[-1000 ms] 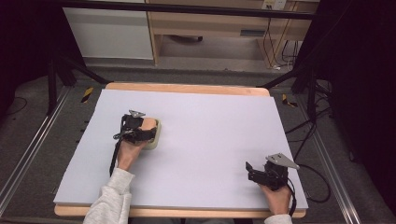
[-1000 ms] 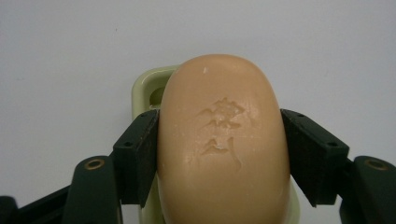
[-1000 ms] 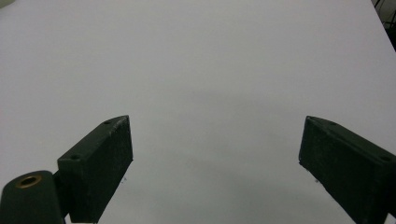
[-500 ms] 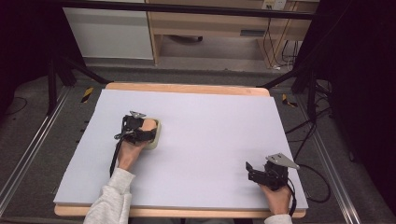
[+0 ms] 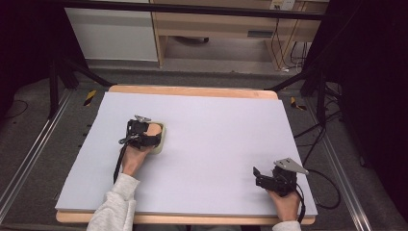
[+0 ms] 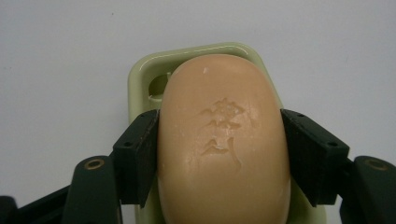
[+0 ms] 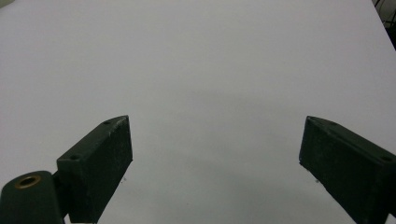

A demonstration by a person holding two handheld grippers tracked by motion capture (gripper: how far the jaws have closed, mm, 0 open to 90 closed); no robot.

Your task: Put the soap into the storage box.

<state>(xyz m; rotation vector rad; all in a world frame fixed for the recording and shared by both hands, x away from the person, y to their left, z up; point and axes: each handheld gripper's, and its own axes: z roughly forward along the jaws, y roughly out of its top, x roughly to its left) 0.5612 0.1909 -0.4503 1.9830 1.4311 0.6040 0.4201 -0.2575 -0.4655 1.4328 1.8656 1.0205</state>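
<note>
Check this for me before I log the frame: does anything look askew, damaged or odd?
Nothing stands out. The soap bar lies in its pale green soap dish, with the left hand-held gripper closed on its sides. Its stamped mark looks intact. The right hand-held gripper is open over the bare white table.

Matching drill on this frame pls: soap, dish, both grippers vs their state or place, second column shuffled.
Things:
1. peach oval bar of soap
2. pale green plastic soap dish
3. left gripper
4. right gripper

States:
A. open over bare white table, holding nothing
B. lies under the soap, on the left half of the table
C. shut on the soap's two sides
D. stamped on top, sits in the dish between two black fingers

Pairs: 1-D, 2-B, 3-C, 4-A
</note>
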